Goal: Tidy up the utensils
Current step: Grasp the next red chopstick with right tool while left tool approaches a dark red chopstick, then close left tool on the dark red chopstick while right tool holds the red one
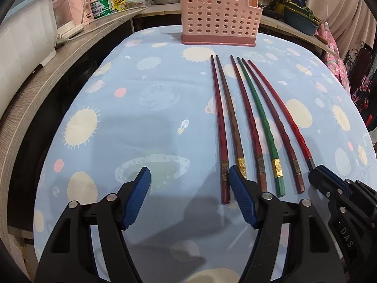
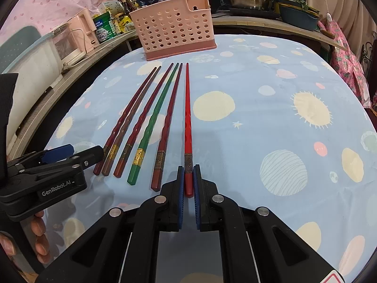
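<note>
Table with space-print cloth, filling the centre of both views. Pink perforated utensil holder, upright at the upper centre of the right-wrist frame, no utensil visible in it. Six chopsticks in a row just below the holder, tips toward it: five lie free at centre right of the left-wrist frame, among them one green chopstick. The red chopstick, rightmost in the row, runs down the middle of the right-wrist frame.

Right gripper, lower centre, jaws narrowed onto the butt end of the red chopstick, which appears not yet lifted off the cloth. Left gripper, lower centre of its own frame, jaws wide and holding nothing, one pad over the butt of the second chopstick from the left.

Risks, as judged: a grip this near the end may let the long shaft pivot and droop on lifting; the tip may then catch the holder's rim; the cloth may be pinched with the shaft
</note>
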Tool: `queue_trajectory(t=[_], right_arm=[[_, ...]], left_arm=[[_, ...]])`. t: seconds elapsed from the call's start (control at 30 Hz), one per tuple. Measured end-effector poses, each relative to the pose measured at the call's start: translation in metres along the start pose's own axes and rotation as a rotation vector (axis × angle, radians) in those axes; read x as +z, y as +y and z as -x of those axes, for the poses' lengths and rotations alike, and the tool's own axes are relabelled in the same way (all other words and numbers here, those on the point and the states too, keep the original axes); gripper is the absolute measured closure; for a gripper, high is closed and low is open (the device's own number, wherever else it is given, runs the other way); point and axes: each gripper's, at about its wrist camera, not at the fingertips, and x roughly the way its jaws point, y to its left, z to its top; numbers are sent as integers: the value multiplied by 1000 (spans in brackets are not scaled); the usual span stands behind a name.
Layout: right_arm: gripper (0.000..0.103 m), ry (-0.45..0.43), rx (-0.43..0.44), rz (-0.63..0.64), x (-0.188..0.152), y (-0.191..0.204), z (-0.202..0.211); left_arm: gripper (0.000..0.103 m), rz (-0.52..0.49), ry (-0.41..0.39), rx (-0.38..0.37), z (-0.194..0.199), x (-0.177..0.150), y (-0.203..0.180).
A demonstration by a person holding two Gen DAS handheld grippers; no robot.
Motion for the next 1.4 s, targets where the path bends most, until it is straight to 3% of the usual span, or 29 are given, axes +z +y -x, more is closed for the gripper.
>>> queue_trajectory(t=[0.43, 0.83, 1.17, 1.4], right_arm=[[96, 0, 1, 7, -1, 1, 0], [96, 3, -1, 11, -1, 1, 1], [96, 3, 5, -4, -1, -2, 6], [96, -46, 11, -16, 9, -6, 26]], left_arm=[[52, -17, 7, -1, -5, -1, -5], [93, -19, 9, -30, -4, 2, -2], [96, -7, 4, -54, 3, 3, 6], [96, 2, -26, -67, 22, 11, 12]])
